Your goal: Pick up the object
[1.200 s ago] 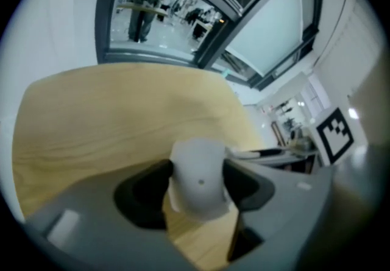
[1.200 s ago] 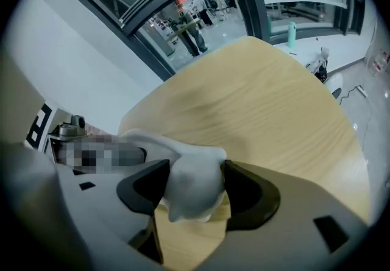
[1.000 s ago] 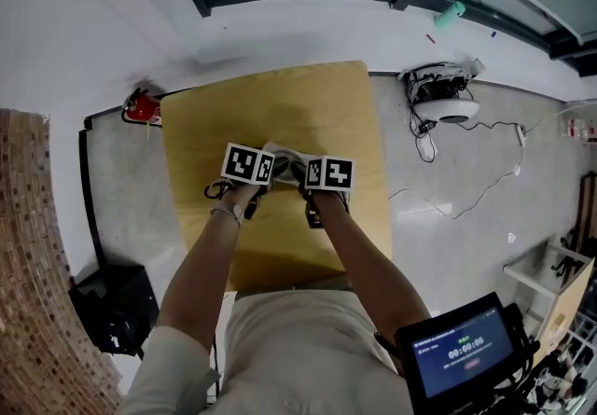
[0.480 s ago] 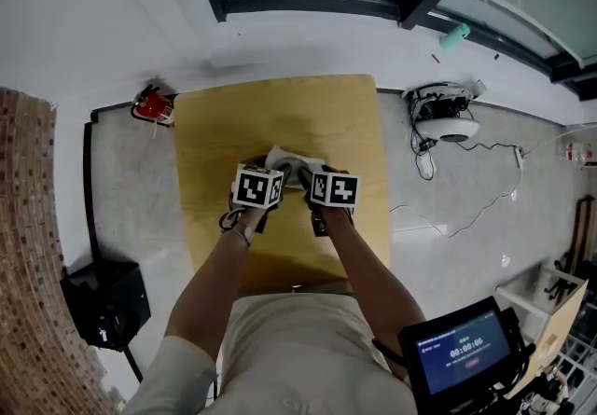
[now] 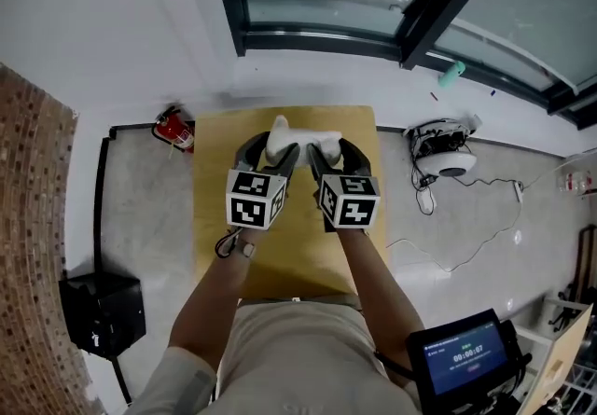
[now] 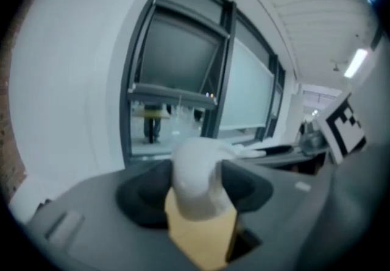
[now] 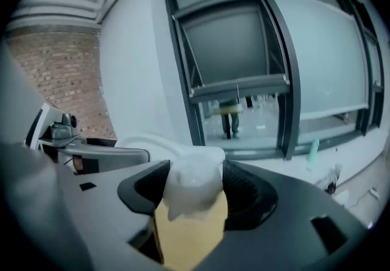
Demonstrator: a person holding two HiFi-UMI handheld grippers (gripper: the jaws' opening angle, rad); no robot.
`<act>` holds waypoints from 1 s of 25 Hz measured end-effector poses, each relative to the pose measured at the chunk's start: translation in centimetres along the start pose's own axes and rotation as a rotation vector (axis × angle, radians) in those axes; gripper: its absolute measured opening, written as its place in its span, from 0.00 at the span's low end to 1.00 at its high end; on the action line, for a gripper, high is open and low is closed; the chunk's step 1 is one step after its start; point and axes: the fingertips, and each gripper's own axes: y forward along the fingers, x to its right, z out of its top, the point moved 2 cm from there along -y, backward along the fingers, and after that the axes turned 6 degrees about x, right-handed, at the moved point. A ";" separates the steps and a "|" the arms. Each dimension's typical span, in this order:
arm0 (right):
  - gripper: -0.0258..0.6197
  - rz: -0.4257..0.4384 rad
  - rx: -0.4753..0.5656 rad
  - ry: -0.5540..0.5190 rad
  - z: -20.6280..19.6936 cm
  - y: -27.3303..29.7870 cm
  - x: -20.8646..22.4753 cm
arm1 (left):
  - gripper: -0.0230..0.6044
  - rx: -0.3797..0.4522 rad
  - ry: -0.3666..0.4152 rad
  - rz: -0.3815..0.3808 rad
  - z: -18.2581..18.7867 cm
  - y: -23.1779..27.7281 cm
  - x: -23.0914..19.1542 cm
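— White and soft-looking, that's the object (image 6: pixel 195 166). The jaws of the left gripper (image 6: pixel 196 181) are closed on one end of it.

— And the right gripper (image 7: pixel 194 188)?

— Same there. Its jaws are clamped on the other end, with the white stuff bulging up between the dark pads. From above, at upper centre of the frame, the object (image 5: pixel 298 136) bridges the two, left gripper (image 5: pixel 269 155) and right gripper (image 5: pixel 336 158) side by side.

— So it's off the table?

— I'd judge so. Both gripper cameras look out at window and wall, with only a sliver of the wooden table (image 5: pixel 216 227) showing under the jaws.

— What could spoil it?

— Each grip is only on an end. If the hands drift apart, the pull could drag one end out of its jaws, and the thing would swing from the other pair. If they crowd together, the middle sags. It also hangs over the table's far edge, toward the top of the frame. A slip there might drop it on the floor by the red fire extinguisher (image 5: pixel 177 131), not back on the wood.
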 end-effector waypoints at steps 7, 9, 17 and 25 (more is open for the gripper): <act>0.46 0.012 0.505 -0.278 16.4 -9.6 -4.6 | 0.45 0.506 0.232 0.056 16.2 -9.2 4.0; 0.46 0.004 0.571 -0.314 18.1 -10.7 -5.2 | 0.45 0.564 0.249 0.059 17.8 -10.1 4.5; 0.46 0.016 0.617 -0.336 20.2 -12.5 -6.4 | 0.46 0.605 0.283 0.077 20.1 -12.2 5.1; 0.46 0.037 0.623 -0.354 20.7 -13.1 -6.7 | 0.45 0.622 0.281 0.082 20.4 -12.9 5.3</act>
